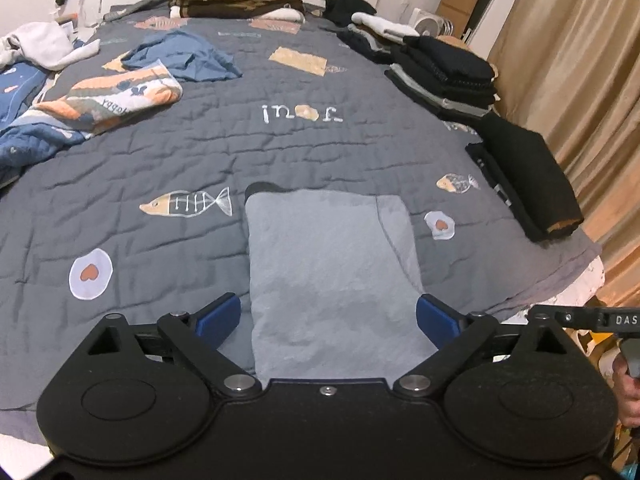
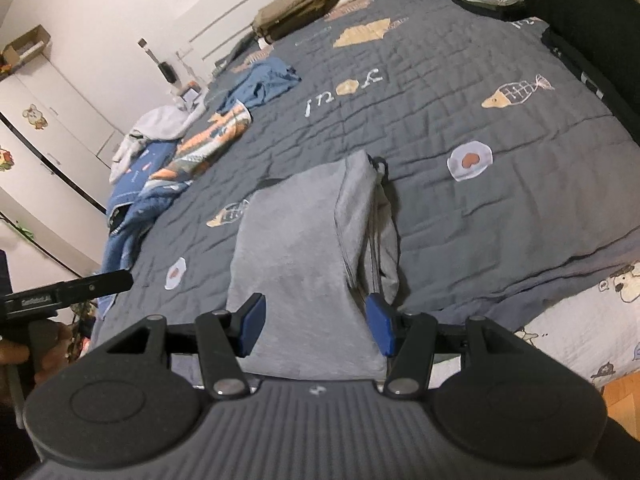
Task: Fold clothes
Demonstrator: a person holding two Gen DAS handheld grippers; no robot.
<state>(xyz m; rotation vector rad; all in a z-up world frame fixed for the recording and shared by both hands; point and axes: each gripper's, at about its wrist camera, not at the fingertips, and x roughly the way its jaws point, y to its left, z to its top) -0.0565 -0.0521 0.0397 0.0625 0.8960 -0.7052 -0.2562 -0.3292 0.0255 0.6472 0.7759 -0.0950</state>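
Grey garment (image 1: 332, 280), folded to a rough rectangle, lies on the quilt (image 1: 280, 152) near the bed's foot edge, seen through both my wrist cameras. My left gripper (image 1: 328, 322) hangs over its near end with jaws spread wide, its blue pads (image 1: 218, 318) clear of the cloth on both sides and nothing between them pressed. My right gripper (image 2: 316, 324) is over the same near end from the other side, jaws part open; the fabric shows between its pads (image 2: 252, 322), but I see no pinch or bunching, so I read it as released too. From the right view the garment's right edge stands up in a loose fold with layers gaping beneath, and a dark trim peeks out at the far end. I judge it to be soft knit: light, limp, likely to slump or fan open if lifted by one layer only. The safest hold, to my eye, is at the two near corners, pinching through all layers at once, or under the folded edge on the right where the stack is thickest. Folded dark stacks (image 1: 448, 68) line the bed's right side; a blue shirt (image 1: 184, 56) and patterned towel (image 1: 120, 96) still lie loose at far left.
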